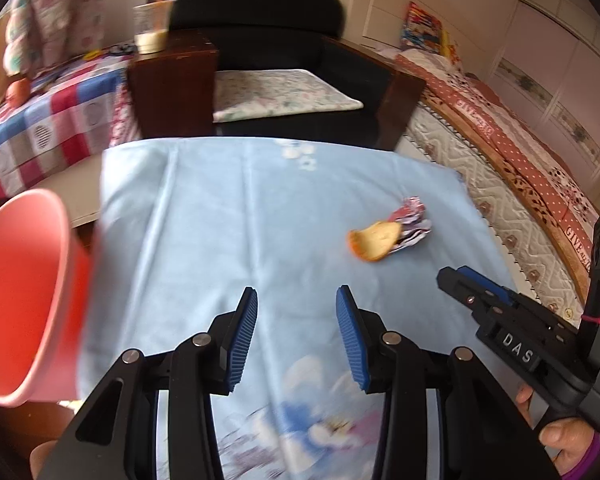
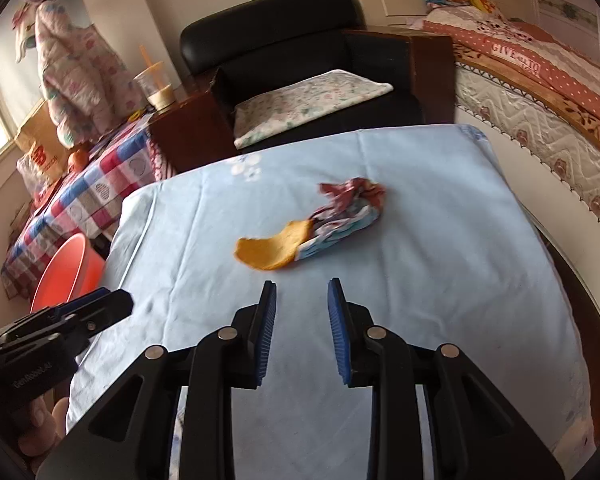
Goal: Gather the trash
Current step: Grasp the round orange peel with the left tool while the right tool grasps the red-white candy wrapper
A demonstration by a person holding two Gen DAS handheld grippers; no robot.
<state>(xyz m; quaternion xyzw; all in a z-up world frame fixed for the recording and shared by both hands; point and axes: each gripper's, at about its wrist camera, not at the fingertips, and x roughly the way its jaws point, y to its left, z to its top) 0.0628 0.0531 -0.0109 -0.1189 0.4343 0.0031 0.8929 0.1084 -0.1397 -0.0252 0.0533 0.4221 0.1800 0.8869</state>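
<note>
An orange peel (image 2: 274, 250) lies on the light blue cloth (image 2: 420, 260) and touches a crumpled red, white and blue wrapper (image 2: 344, 210). My right gripper (image 2: 302, 282) hovers just short of the peel, open, with nothing between its fingers. In the left wrist view the peel (image 1: 376, 242) and wrapper (image 1: 412, 222) lie ahead to the right. My left gripper (image 1: 297, 290) is open and empty over the cloth (image 1: 220, 220). A red bin (image 1: 24, 296) stands tilted off the cloth's left edge. The right gripper (image 1: 448, 276) shows at the right, the left gripper (image 2: 116, 300) at the lower left.
A black armchair (image 1: 260, 32) with a floral cushion stands beyond the cloth. A plastic drink cup (image 1: 152, 26) sits on its wooden armrest. A checked tablecloth (image 1: 40, 128) covers a surface at the left. A bed (image 1: 520, 168) runs along the right.
</note>
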